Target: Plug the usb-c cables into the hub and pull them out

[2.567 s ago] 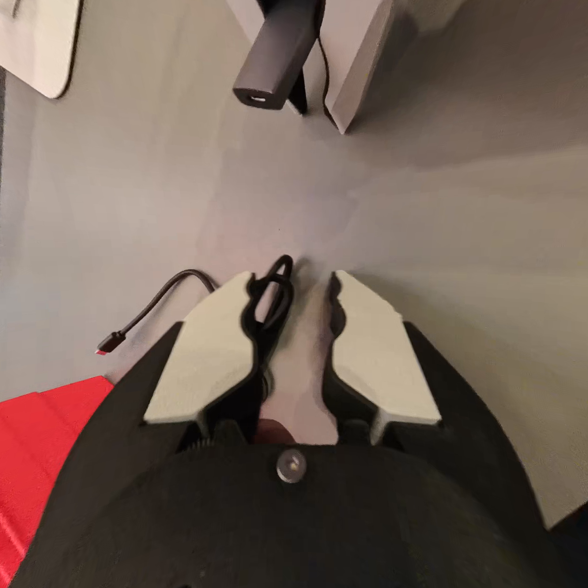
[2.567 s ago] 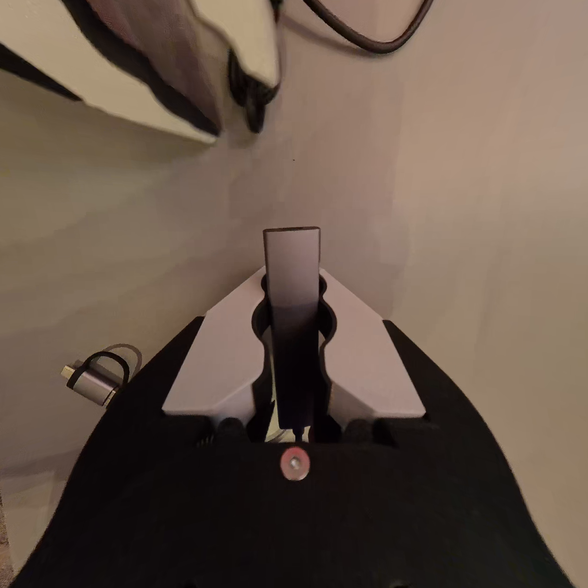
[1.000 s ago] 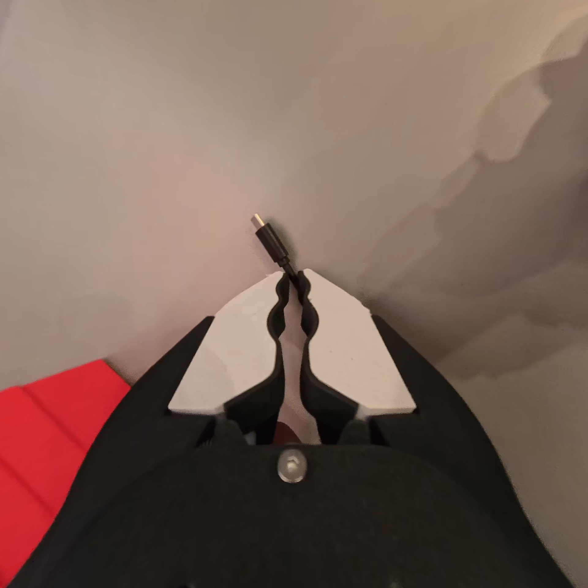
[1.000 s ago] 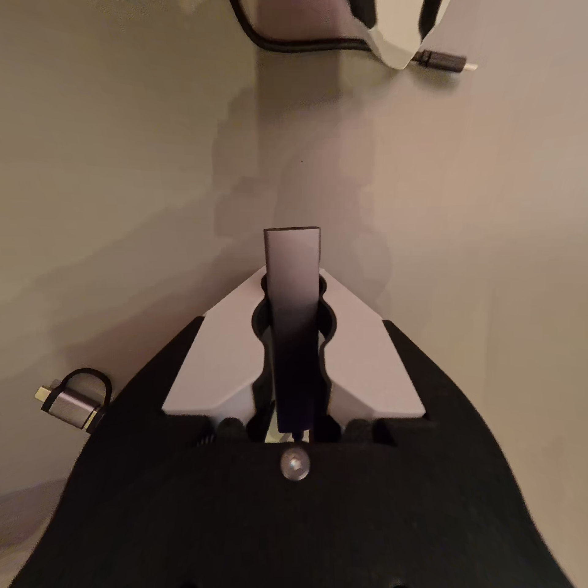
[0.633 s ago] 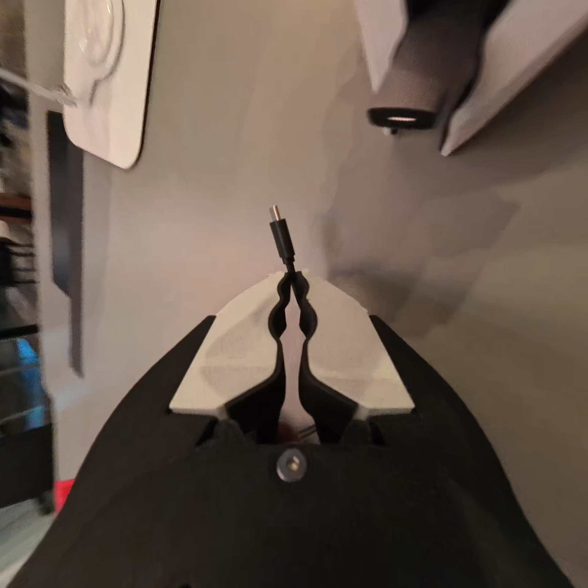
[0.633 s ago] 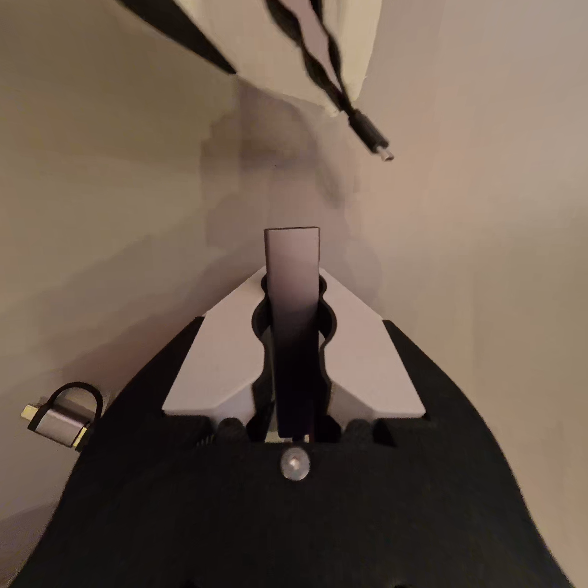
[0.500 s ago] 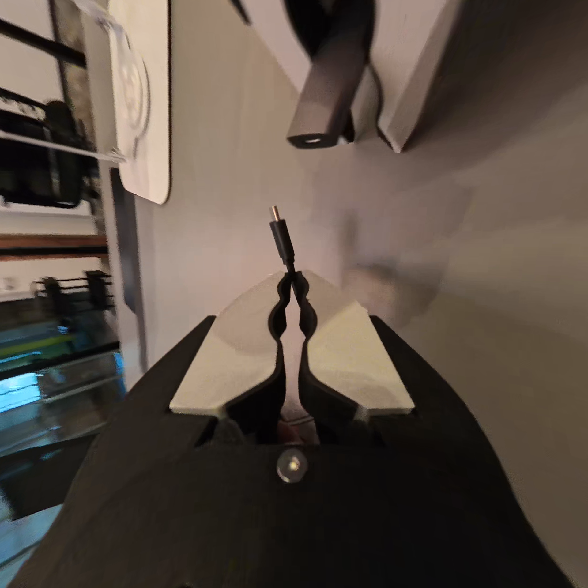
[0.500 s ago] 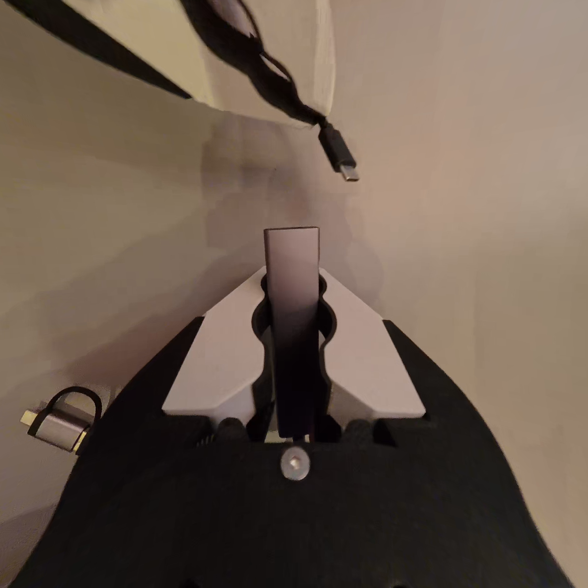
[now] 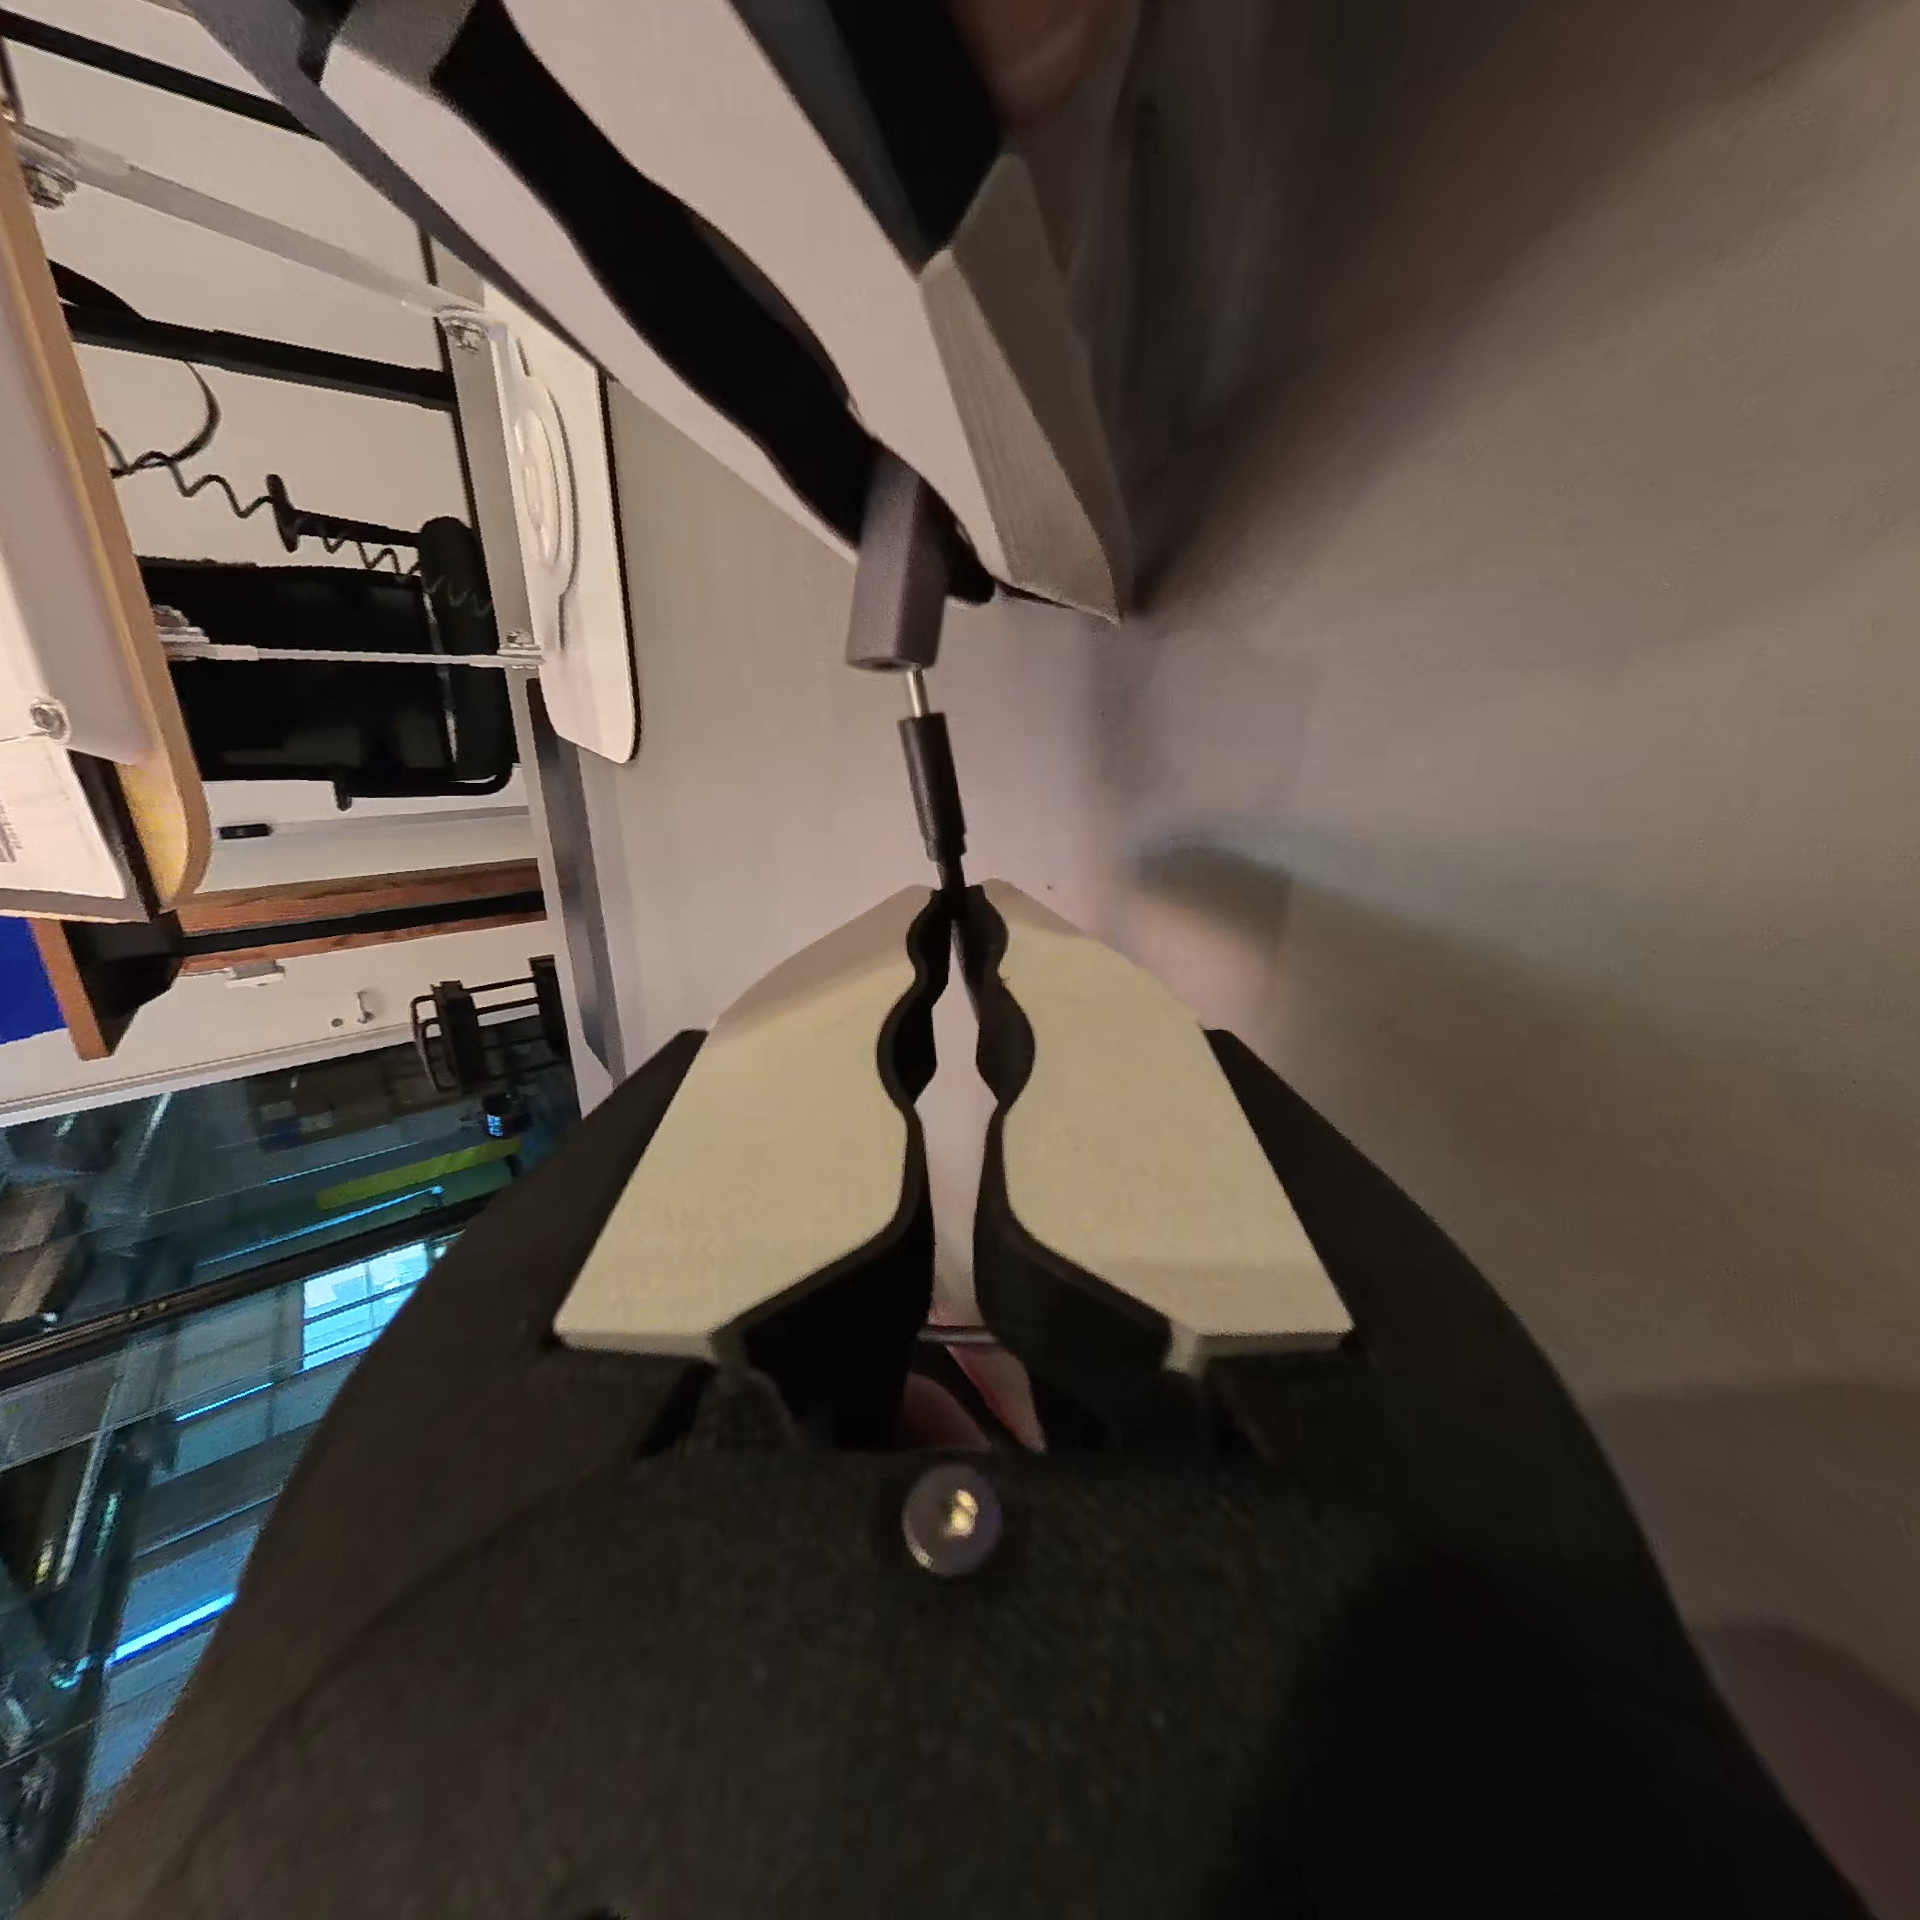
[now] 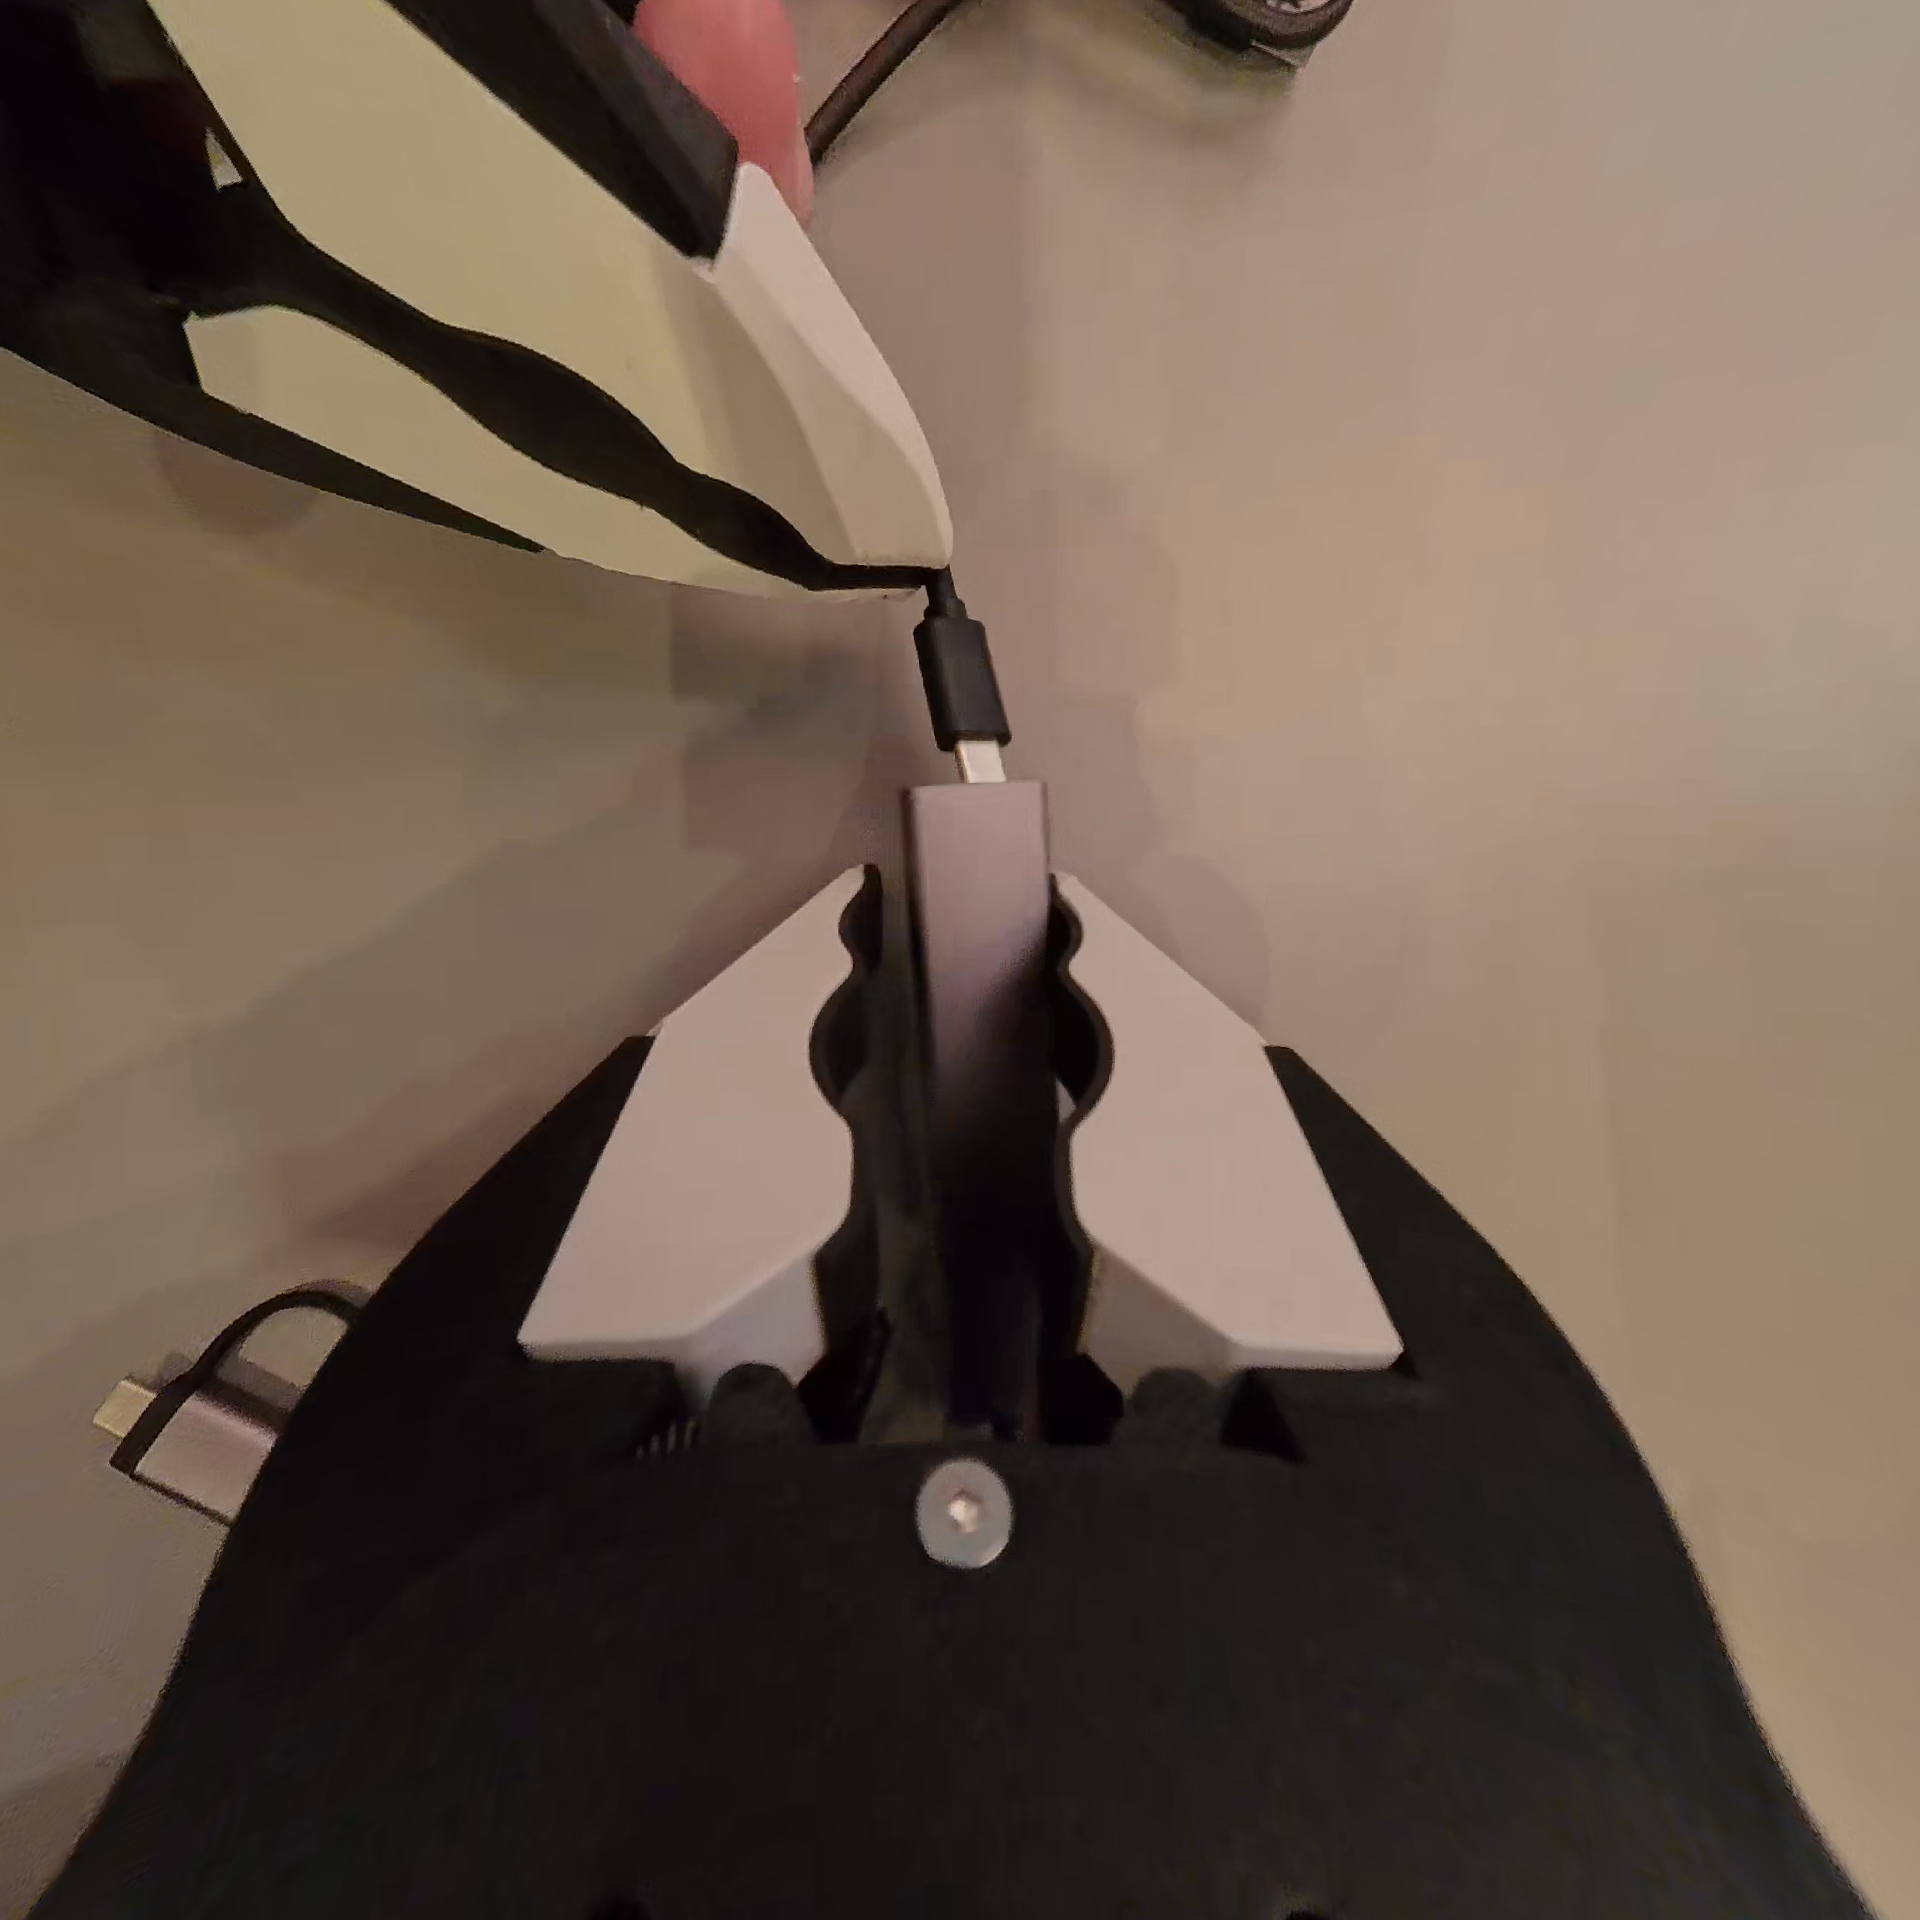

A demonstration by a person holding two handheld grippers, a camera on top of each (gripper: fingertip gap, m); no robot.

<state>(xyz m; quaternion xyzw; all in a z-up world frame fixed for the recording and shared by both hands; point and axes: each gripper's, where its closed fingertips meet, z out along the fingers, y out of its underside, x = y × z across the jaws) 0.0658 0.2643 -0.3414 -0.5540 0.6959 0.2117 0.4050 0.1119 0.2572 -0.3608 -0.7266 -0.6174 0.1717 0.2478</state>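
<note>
My left gripper point(image 9: 954, 902) is shut on the thin cable just behind a black USB-C plug point(image 9: 932, 781), which sticks out past the fingertips. The plug's metal tip meets the end face of the grey hub point(image 9: 896, 594). My right gripper point(image 10: 966, 883) is shut on the same grey hub point(image 10: 977, 935), held lengthwise between the fingers. In the right wrist view the left gripper point(image 10: 925, 577) comes in from the upper left, and the plug point(image 10: 961, 691) has its silver tip at the hub's top end.
A grey adapter with a short black loop point(image 10: 197, 1423) lies on the table at lower left of the right wrist view. A dark cable point(image 10: 873, 83) runs off at the top. The table edge point(image 9: 577, 831), a white pad point(image 9: 566, 561) and shelving stand at left. The left gripper's tips are roughly 5 centimetres from the right gripper's.
The left gripper has swung round and carried the plug toward the hub; the plug tip now meets the hub's end. The right gripper keeps its hold on the hub.
</note>
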